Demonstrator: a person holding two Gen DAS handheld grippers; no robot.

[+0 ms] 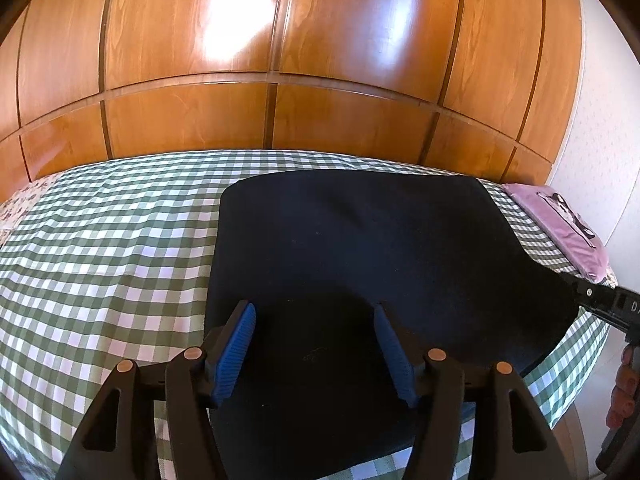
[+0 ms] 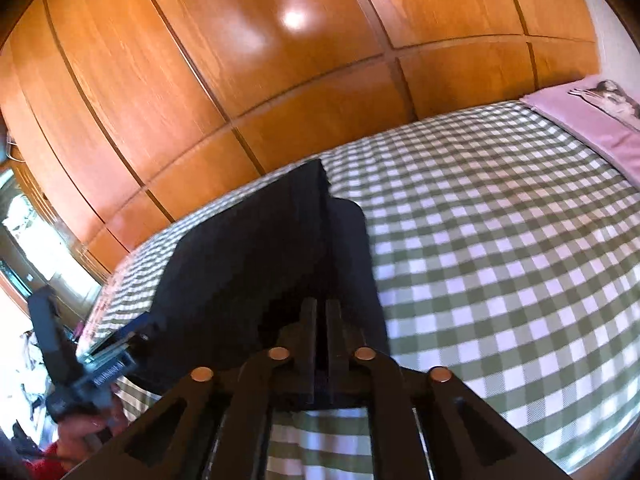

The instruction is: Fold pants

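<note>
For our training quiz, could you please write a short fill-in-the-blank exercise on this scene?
1. The dark folded pants lie on a green-and-white ____ bedcover.
2. The left gripper, with blue pads, stands ____ over the pants.
3. Behind the bed stand glossy ____ wardrobe doors.
Missing: checked; open; wooden

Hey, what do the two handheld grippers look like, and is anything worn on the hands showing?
The left gripper has black plastic linkage arms with copper-coloured pivot pins and ribbed blue pads. The right gripper shares the black arms and copper pins; its pad colour can't be seen. White lettering, unreadable, marks each gripper's black body. A red sleeve shows by the left hand.
</note>
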